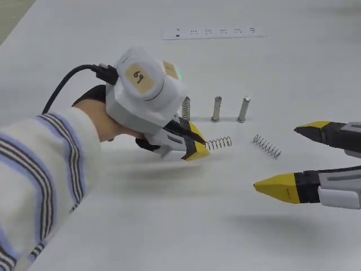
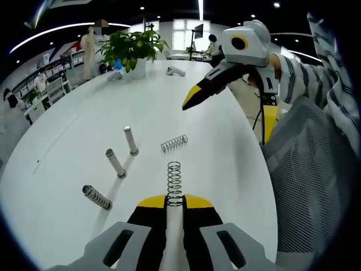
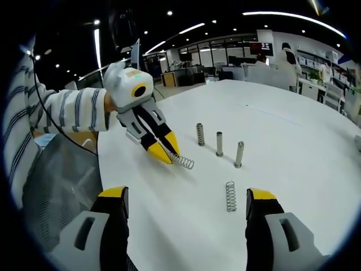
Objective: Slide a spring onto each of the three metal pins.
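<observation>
- L gripper [image 1: 197,148]: fingers pressed nearly together, pinching one end of a spring [image 1: 218,143]. The rest of it lies flat on the white worktop [image 1: 186,226], pointing away from the tips.
- L gripper view: the pinch is on the last few coils only, so most of the spring hangs free & prob. floppy.
- R gripper [image 1: 276,157]: fingers spread wide, holding nothing, hovering off to the right. Second spring [image 1: 266,145] lies loose on the worktop just ahead of its tips.
- Pins stand upright in a row beyond the springs. Sprung pin [image 1: 185,108] already wears a spring; middle pin [image 1: 216,108] & end pin [image 1: 243,108] are bare. So approx. 1 of 3 done.
- Step in hand, prob.: lift the held spring & thread it onto the middle pin, the nearest bare one.
- To do it well: raise the spring clear of the worktop, turn the wrist till its axis is vertical w/ the free end down, and centre it over the pin top before lowering.
- An end grip means the free end may droop or sway. Go slow, let the lowest coil catch the pin tip, then let go so it drops.
- Don't squeeze harder: thin coils could deform or shoot out sideways.
- Stay clear of the sprung pin just beside. Can't tell if the pins are fixed, so a knock might tip one.
</observation>
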Tool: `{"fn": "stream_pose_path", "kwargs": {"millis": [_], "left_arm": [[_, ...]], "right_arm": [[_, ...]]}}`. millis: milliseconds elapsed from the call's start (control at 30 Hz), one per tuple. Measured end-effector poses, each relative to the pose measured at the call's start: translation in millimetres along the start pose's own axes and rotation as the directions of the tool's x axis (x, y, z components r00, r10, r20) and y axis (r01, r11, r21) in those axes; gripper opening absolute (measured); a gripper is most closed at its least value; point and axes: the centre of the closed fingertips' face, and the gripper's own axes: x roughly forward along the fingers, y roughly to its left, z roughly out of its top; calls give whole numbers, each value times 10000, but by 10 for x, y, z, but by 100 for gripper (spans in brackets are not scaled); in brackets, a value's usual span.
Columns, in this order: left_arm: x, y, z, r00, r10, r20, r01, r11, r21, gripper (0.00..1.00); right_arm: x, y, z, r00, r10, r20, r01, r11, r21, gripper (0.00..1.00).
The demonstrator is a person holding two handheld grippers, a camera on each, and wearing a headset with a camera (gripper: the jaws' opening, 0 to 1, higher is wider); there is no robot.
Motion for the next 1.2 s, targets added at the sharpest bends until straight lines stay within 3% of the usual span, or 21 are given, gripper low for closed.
{"fn": "stream_pose_path", "kwargs": {"millis": [233,367,600,833,1200], "left_arm": [[-63,-30,25,9999,-76,89,75,9999,107,0],[-107,-22,11,9999,-48,125,48,10000,-6,0],[-195,-40,11,9998,-58,210,57,10000,51,0],[-252,-80,-13,9996,-205,211,202,9997,121,0],[-270,-173,36,9989,-405,218,396,9985,375,0]], "right_arm": [[34,33,73,9995,278,144,-272,9989,-394,81],[38,87,169,9960,765,470,-745,9963,-422,78],[91,128,198,9929,1130,381,-1095,9905,-837,73],[142,211,297,9822,1629,938,-1549,9841,-866,65],[244,300,344,9703,2256,869,-2105,9652,-1553,50]]}}
